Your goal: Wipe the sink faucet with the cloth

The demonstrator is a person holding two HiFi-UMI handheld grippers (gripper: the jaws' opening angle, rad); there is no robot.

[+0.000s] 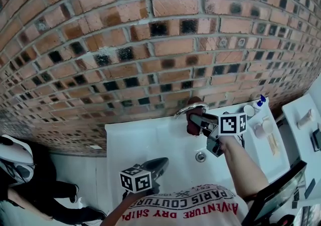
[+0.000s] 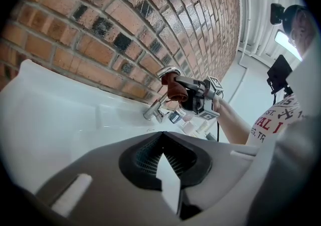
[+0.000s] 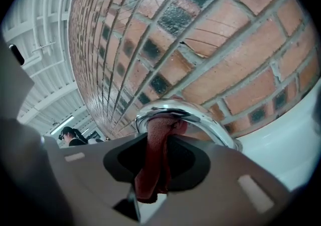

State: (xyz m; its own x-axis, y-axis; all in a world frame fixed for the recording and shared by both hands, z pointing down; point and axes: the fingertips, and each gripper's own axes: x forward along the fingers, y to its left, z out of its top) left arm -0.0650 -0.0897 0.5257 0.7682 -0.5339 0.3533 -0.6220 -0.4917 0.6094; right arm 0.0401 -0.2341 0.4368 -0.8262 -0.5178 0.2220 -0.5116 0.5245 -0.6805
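Note:
A chrome faucet (image 1: 184,109) rises from the back rim of the white sink (image 1: 135,145) under the brick wall. My right gripper (image 1: 196,119) is shut on a red-brown cloth (image 1: 192,122) and presses it against the faucet's spout. In the right gripper view the cloth (image 3: 154,162) hangs between the jaws, its top bunched under the faucet's shiny arch (image 3: 200,120). My left gripper (image 1: 161,164) hovers low over the sink's front left, shut with nothing in it. From the left gripper view, the faucet (image 2: 155,111), cloth (image 2: 175,87) and right gripper (image 2: 198,100) lie ahead.
A drain (image 1: 200,157) sits in the basin below the right gripper. A blue-capped bottle (image 1: 261,100), a small jar (image 1: 249,110) and a cup (image 1: 261,129) stand on the sink's right ledge. A person (image 1: 22,175) is at the far left. A dark screen (image 1: 281,197) stands at the lower right.

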